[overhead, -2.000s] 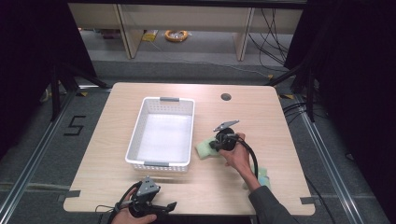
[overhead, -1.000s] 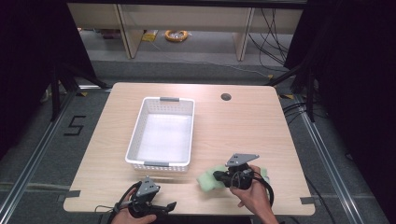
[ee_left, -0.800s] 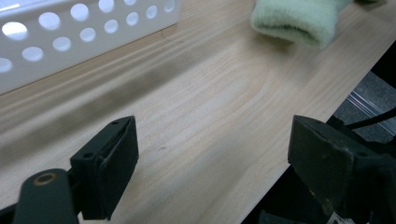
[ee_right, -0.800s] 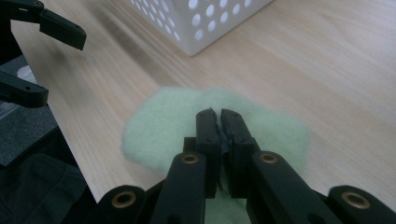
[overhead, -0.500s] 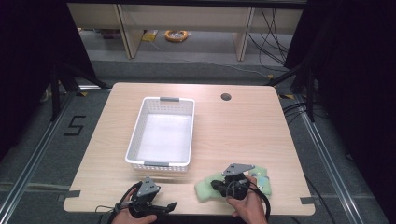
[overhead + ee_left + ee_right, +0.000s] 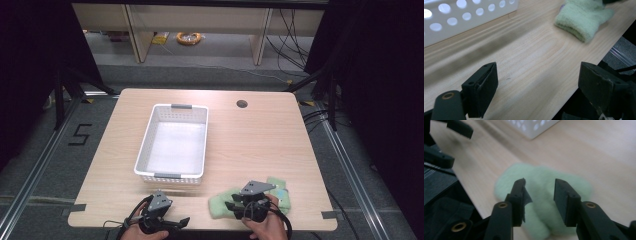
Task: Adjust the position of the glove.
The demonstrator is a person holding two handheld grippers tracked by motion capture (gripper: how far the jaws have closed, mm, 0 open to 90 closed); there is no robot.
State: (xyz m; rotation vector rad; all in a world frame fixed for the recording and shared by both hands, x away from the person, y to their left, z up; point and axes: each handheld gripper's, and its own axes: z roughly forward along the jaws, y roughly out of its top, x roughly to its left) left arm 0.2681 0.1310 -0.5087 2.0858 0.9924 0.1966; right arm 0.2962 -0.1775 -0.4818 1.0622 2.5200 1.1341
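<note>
A light green fuzzy sock lies flat on the wooden table near its front edge. My right gripper hovers low over it. Its jaws have just been opening; they now stand apart, with the sock under and between them and the pads not pressing on it. A second green piece lies just right of that gripper. My left gripper rests wide open at the front edge, left of the sock, with nothing between its jaws.
A white perforated basket stands empty at the table's middle left, just beyond both grippers. A round cable hole sits at the back right. The table's front edge runs right under both hands.
My right gripper brought the green sock from beside the basket to the front edge, sank to the table and opened its jaws off it. The left gripper stayed put.
</note>
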